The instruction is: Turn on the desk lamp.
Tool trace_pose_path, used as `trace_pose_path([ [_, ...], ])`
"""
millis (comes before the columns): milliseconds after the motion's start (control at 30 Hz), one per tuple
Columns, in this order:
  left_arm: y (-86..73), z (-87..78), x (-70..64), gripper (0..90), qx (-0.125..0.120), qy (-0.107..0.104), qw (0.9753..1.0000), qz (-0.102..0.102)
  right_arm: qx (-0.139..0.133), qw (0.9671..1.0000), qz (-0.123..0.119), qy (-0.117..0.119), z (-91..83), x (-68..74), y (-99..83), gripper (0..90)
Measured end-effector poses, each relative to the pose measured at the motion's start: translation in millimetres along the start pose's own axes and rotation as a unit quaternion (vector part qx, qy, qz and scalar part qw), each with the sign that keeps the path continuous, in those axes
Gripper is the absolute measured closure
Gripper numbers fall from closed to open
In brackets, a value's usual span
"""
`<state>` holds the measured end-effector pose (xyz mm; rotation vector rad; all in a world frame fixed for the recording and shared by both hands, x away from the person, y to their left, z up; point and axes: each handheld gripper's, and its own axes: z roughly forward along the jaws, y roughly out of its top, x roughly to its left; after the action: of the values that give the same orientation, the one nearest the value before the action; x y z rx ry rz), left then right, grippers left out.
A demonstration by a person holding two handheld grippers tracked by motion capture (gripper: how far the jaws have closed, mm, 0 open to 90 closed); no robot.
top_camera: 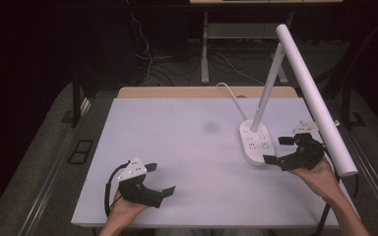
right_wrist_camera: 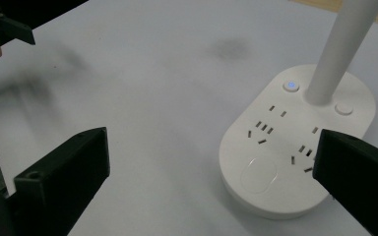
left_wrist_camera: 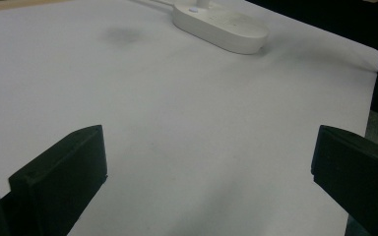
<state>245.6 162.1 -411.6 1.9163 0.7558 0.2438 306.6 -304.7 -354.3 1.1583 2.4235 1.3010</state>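
1. Hovering just beside the lamp base [top_camera: 256, 141] at the table's [top_camera: 187, 147] 3 o'clock side, the right gripper [top_camera: 281, 150] has its jaws wide apart.
2. Left gripper [top_camera: 161, 179], near 7 o'clock, also has its jaws spread and holds nothing.
3. White lamp head [top_camera: 315, 96] slants above the right hand.

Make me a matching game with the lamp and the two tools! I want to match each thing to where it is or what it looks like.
Things:
1. left tool
2. right tool
3. lamp base
4. small round button

Descriptions:
A. glows blue
B. white oval with socket slots
C. open, over bare table near the front edge
D. open, right beside the lamp base

Pairs: 1-C, 2-D, 3-B, 4-A
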Motion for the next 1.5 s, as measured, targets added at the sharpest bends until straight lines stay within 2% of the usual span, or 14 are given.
trace_pose_path([
  [367, -0.1, 1.9, -2.7, 0.0, 0.005, -0.007, 1.0000, 0.005, 0.006, 1.0000, 0.001, -0.004, 6.6, -13.9, 5.0, 0.5],
  [733, -0.5, 2.7, -2.4, 0.0, 0.006, -0.012, 0.9999, 0.005, 0.005, 0.9996, 0.019, -0.018, 9.4, -36.8, 10.1, 0.5],
  [1233, -1.7, 2.8, -1.4, 0.0, 0.002, -0.010, 0.9999, 0.001, 0.011, 0.9990, 0.030, -0.032, 18.4, -64.4, 18.1, 0.5],
  [1300, -1.6, 3.0, -1.4, 0.0, 0.004, -0.010, 0.9999, 0.002, 0.014, 0.9986, 0.038, -0.035, 21.4, -69.8, 19.1, 1.6],
  [1333, -1.8, 3.4, -1.6, 0.0, 0.003, -0.010, 0.9999, 0.002, 0.014, 0.9986, 0.040, -0.031, 22.7, -74.1, 19.1, 8.7],
  [1400, -1.9, 3.6, -1.6, 0.0, 0.006, -0.010, 0.9999, 0.005, 0.011, 0.9986, 0.042, -0.030, 24.3, -79.1, 19.1, 15.8],
  [1500, -2.0, 3.8, -2.0, 0.0, 0.010, -0.011, 0.9999, 0.007, 0.005, 0.9984, 0.041, -0.040, 27.5, -84.4, 18.7, 26.2],
])
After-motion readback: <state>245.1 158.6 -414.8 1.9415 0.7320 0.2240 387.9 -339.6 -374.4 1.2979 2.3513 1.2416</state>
